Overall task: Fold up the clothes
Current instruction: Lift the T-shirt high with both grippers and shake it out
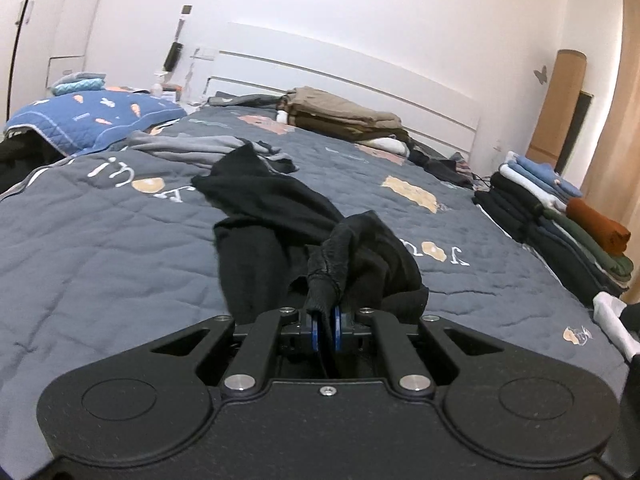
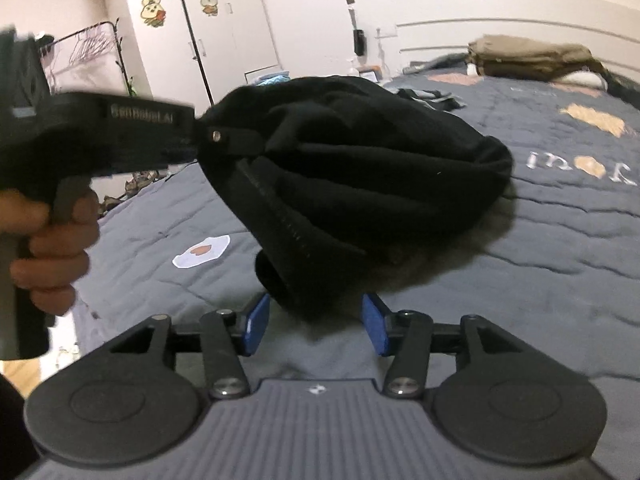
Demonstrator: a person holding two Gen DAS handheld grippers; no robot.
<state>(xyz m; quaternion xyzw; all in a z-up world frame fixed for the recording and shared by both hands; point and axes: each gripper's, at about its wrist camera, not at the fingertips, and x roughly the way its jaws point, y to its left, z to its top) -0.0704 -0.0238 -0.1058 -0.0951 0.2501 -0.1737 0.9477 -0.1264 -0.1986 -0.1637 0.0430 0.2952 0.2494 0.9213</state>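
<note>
Left tool point(image 1: 326, 322) is clamped on a bunched hem of the black garment point(image 1: 272, 216), which trails forward across the quilted grey bedspread point(image 1: 100, 264). Right tool point(image 2: 316, 326) stands wide, nothing between its blue pads point(image 2: 256, 326); the garment's hanging fold point(image 2: 352, 168) sits just ahead of them. No earlier frame, so no motion noted.

Judgement: the right tool should take a matching edge, not mid-cloth, then both pull apart to flatten.

Fabric: soft, matte knit with a ribbed band, limp, creases readily. Folded stacks point(image 1: 560, 216) lie at the bed's edge.
</note>
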